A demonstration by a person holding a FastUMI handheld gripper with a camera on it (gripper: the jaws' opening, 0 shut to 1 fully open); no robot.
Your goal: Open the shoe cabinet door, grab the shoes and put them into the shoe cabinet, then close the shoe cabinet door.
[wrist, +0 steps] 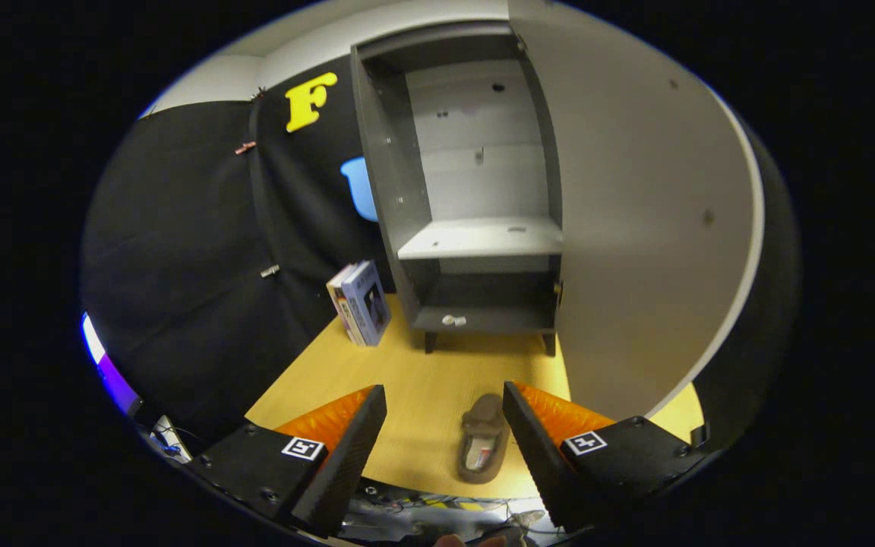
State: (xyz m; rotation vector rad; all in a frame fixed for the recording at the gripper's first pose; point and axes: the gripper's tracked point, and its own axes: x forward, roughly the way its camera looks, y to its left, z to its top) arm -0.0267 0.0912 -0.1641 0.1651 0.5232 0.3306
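gripper (445,433) is spread wide, fingers apart, holding nothing. the one thing that matters: the brown fabric slipper (482,439) lies on the light wooden table (422,380) between the fingers, closer to the right finger than the left, seemingly below the tips. its long axis runs roughly fwd-back, along the fingers, toe end pointing toward the grey shoe cabinet (475,205), so the jaws would close across its width.

cabinet stands at the table's far edge w/ its door (635,228) already swung open to the right; white middle shelf (483,237) bare, small white knob-like bit (453,320) on the bottom shelf. the open door hangs close by the right finger, likely the thing to avoid on the lift. a boxed item (361,302) leans near the cabinet's left foot, well apart from the slipper.
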